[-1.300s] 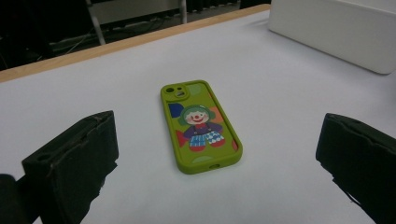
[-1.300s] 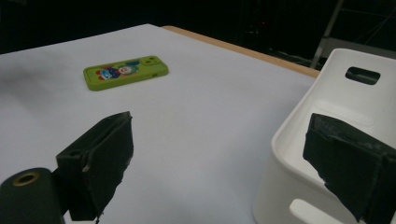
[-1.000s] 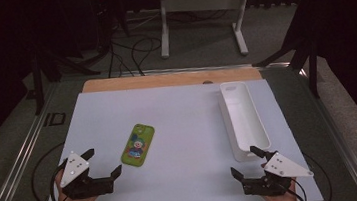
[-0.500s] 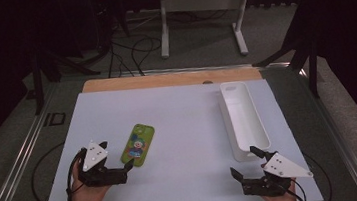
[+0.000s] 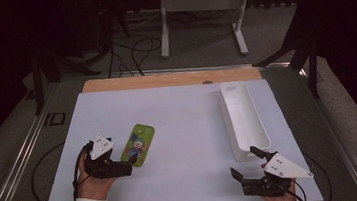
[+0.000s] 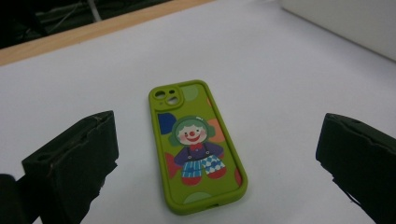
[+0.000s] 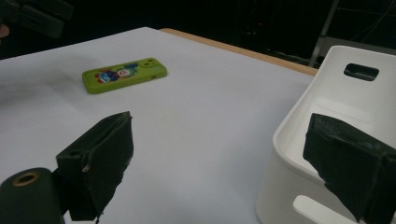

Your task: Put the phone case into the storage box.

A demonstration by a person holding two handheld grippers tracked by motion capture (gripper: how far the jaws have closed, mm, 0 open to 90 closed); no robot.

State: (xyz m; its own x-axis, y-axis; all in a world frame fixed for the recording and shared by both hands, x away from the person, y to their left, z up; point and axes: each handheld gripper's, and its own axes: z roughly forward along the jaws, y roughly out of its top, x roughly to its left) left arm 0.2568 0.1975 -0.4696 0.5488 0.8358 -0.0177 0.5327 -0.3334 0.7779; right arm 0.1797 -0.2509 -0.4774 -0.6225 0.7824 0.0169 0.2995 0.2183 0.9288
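Note:
A green phone case [image 5: 139,144] with a clown picture lies flat on the white table, left of the middle. My left gripper [image 5: 120,152] sits just at its near left end, open. In the left gripper view the case [image 6: 196,144] lies between and a little beyond the two wide-apart jaws of that gripper [image 6: 219,140], touching neither. My right gripper [image 5: 245,161] rests open near the table's front right edge, close to the near end of a long white tray [image 5: 225,110]. In the right gripper view its jaws [image 7: 219,135] hold nothing; the case [image 7: 123,74] lies far off.
The white tray [image 7: 336,107] has a handle slot in its end wall and looks bare inside. A wooden strip [image 5: 164,79] borders the table's far edge. Cables and a metal stand lie on the floor beyond. The left gripper [image 7: 42,14] shows in the right gripper view's top left corner.
My left gripper has moved forward and to the right, from the front left of the table up to the phone case. The right gripper has stayed still.

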